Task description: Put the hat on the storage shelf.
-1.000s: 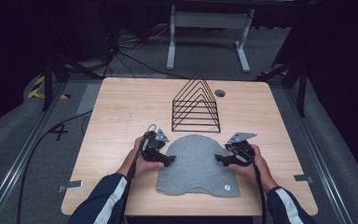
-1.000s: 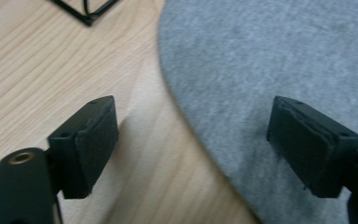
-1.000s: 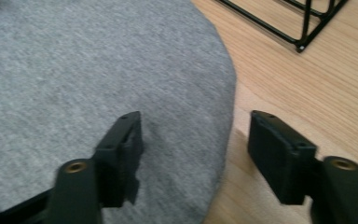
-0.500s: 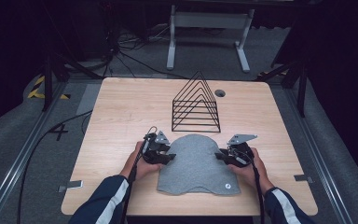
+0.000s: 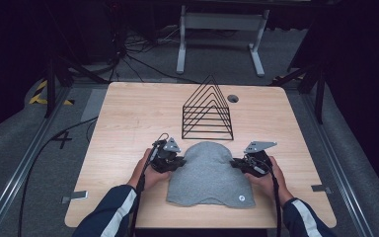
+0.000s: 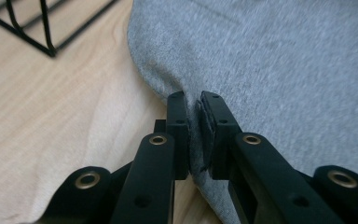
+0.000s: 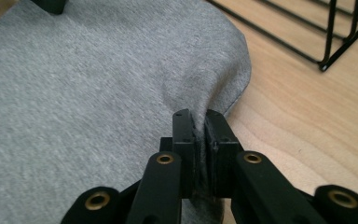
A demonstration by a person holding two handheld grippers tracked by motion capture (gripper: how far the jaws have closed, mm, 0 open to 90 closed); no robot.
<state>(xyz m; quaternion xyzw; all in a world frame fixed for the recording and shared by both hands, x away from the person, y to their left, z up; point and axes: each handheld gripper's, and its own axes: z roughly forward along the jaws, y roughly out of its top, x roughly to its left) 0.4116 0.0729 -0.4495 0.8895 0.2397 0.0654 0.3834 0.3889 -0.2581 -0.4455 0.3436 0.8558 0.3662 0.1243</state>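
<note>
two grippers worked the same grey beanie (image 5: 208, 173), which lay flat on the near half of the wooden table (image 5: 128, 118), its rounded crown pointing toward the far side and its wavy open edge toward the near side; a small round badge (image 5: 241, 198) sat at its near right corner; the left gripper (image 5: 176, 162) met the beanie's left edge, held in the person's left hand (image 5: 150, 174), and in the left gripper view its black jaws were drawn nearly together with a fold of the grey fabric (image 6: 270, 70) pinched between them, only a thin slit left between the pads; the right gripper (image 5: 237, 164) met the beanie's right edge, held in the right hand (image 5: 267, 178), and in the right gripper view its jaws were pressed together on a ridge of the cloth (image 7: 98, 84) that puckered up just beyond the tips; both sleeves were dark blue with a white stripe, coming in from the near edge; a black wire rack (image 5: 207, 108) of triangular frames stood just beyond the crown of the beanie, toward the far side of the table, apart from the fabric; its corner also showed at the top of each gripper view (image 6: 23, 28) (image 7: 328, 32); a round cable hole (image 5: 233, 98) lay in the tabletop to the right of the rack's peak; a black cable (image 5: 34, 163) trailed off the left side of the table onto the grey floor.
</note>
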